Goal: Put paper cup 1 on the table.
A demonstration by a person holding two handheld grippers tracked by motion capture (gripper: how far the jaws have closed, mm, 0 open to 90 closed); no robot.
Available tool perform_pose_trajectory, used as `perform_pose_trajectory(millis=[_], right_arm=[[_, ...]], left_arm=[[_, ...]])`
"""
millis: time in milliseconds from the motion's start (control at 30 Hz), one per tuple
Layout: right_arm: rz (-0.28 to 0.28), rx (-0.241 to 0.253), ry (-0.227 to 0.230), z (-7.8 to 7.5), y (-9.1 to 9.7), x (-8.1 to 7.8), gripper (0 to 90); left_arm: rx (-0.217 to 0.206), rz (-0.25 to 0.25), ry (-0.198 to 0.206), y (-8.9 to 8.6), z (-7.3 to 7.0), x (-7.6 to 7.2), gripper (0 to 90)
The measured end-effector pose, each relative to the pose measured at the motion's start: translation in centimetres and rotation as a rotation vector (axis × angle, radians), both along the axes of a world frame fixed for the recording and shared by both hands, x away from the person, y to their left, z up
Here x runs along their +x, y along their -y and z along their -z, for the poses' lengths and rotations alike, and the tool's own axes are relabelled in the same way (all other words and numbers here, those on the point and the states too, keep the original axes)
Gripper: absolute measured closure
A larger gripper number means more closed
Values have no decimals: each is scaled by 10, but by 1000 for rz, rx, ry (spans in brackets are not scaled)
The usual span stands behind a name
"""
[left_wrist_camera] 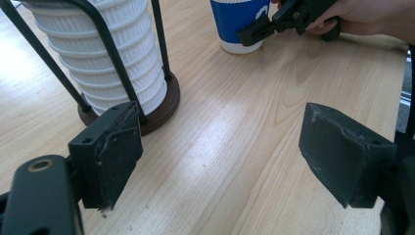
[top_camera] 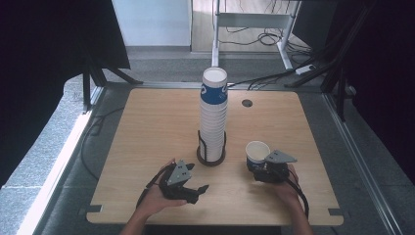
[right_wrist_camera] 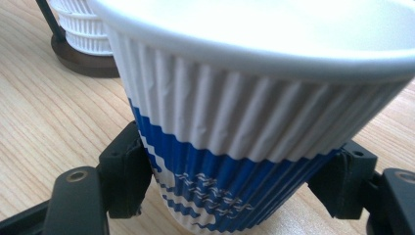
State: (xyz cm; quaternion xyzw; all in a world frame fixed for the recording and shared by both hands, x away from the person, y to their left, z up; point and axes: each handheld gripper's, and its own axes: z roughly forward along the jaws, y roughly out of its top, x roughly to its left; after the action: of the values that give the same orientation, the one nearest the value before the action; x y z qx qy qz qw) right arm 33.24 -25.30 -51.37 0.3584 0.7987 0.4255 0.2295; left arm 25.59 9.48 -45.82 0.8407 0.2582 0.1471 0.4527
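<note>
A tall stack of ribbed white paper cups, topped by a blue-banded one, stands in a black wire holder on a round brown base at the table's middle. To its right a single blue-and-white paper cup stands upright on the table. My right gripper is shut on its lower part. In the right gripper view the cup sits between the two black pads, which press on its sides. My left gripper rests near the front edge, open, with nothing but bare wood between its pads.
The wooden table has a cable hole at the back right. In the left gripper view the stack is close at upper left, and the cup is farther off. Desk legs and cables lie on the floor beyond.
</note>
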Motion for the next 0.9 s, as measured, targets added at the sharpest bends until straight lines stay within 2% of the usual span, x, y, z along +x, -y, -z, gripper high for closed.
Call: perform_pose_trajectory(millis=[233,367,467,700,833,900], right_arm=[[-2,-5,-20,1,1,1,253],[16,-31,-25,1,0,1,246],[22,-33,-25,1,-1,1,216],[40,9,-47,-1,3,0,128],[75,58,-25,-9,8,-8,122],[73,83,-10,-15,10,-12,125]], left_arm=[[16,-4,-8,1,2,0,166],[23,-5,-6,2,2,0,166],[22,-11,-9,2,2,1,166],[28,-5,-6,1,2,0,166],[27,-19,-9,0,3,0,166],[26,-29,-12,-1,3,1,165]])
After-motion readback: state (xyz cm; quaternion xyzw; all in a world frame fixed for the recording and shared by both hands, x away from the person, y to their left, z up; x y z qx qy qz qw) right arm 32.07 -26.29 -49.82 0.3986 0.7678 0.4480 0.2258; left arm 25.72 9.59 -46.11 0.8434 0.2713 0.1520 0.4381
